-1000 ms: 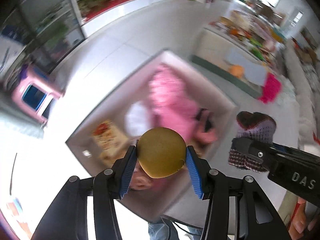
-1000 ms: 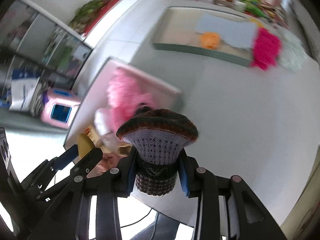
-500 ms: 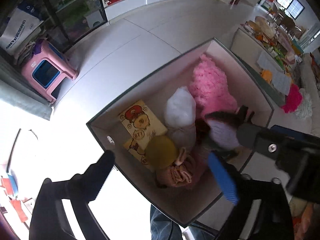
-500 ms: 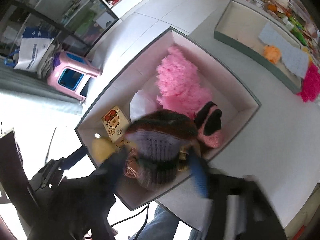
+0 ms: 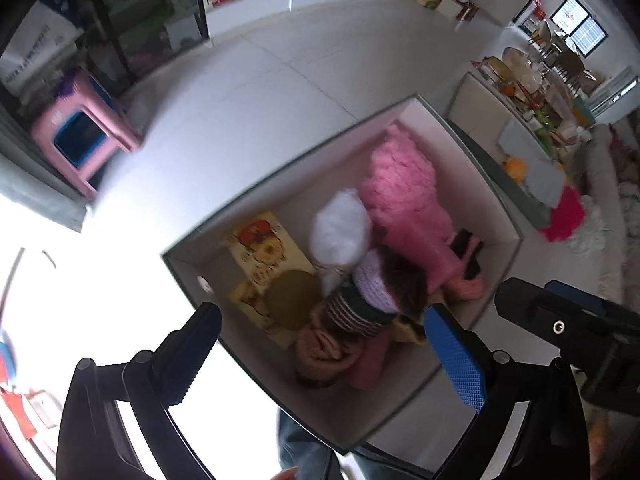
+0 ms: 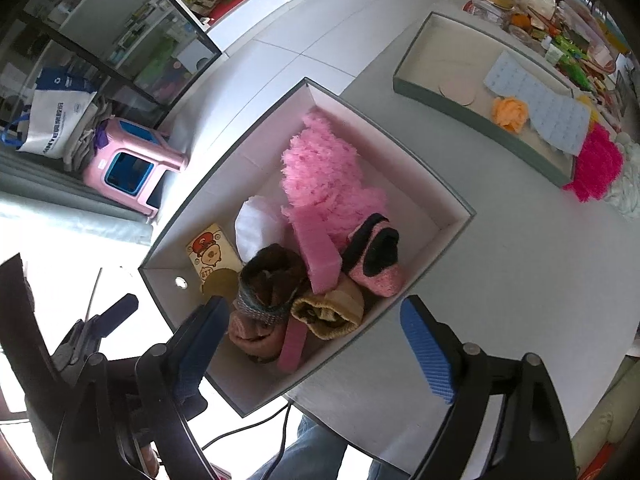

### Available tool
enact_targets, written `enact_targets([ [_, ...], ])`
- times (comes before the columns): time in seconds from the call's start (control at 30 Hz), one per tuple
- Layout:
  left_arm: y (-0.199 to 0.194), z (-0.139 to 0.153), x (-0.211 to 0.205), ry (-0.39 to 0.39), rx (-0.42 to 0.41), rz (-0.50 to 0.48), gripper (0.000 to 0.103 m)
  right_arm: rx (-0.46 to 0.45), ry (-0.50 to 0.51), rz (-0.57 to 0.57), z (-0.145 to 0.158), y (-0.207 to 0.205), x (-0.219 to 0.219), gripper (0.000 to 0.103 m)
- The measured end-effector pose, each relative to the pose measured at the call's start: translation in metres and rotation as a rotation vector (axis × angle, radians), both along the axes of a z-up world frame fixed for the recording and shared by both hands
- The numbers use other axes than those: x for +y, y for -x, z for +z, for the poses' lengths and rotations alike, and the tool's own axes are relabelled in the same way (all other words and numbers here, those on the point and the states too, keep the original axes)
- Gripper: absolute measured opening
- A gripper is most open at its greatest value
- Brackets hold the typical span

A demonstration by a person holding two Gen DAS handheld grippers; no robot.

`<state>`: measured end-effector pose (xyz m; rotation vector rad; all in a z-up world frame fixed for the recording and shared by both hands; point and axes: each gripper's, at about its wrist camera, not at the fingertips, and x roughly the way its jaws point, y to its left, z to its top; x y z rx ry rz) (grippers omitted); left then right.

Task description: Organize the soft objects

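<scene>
White tabletop [image 6: 500, 280] carries a grey-rimmed white box [image 6: 440, 236] gathering soft items, so left gripper [image 5: 332, 344] and right gripper [image 6: 312, 340] hover above, jaws opening and empty, over the striped knitted hat [image 6: 268, 276] and yellow-brown round ball [image 5: 294, 300].

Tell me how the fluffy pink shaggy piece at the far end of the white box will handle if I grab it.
The fluffy pink shaggy piece looks soft and floppy, so it will probably sag and drape from the pads. Its loose pile suggests that it is light for its bulk and will squash under a grip. It leans on the flat pink foam slab, so lifting may drag that along.
</scene>
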<state>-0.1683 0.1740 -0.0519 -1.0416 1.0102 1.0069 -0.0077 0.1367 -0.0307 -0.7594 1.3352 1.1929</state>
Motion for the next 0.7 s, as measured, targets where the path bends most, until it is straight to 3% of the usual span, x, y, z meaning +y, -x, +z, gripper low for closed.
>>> enact_targets([
  [0.1, -0.002, -0.001, 0.002, 0.004, 0.037, 0.005, 0.102, -0.003, -0.008, -0.004, 0.002, -0.001, -0.001, 0.103],
  [0.7, 0.002, 0.010, 0.001, -0.065, 0.149, 0.015, 0.102, -0.044, -0.022, 0.014, 0.017, 0.003, 0.007, 0.103],
])
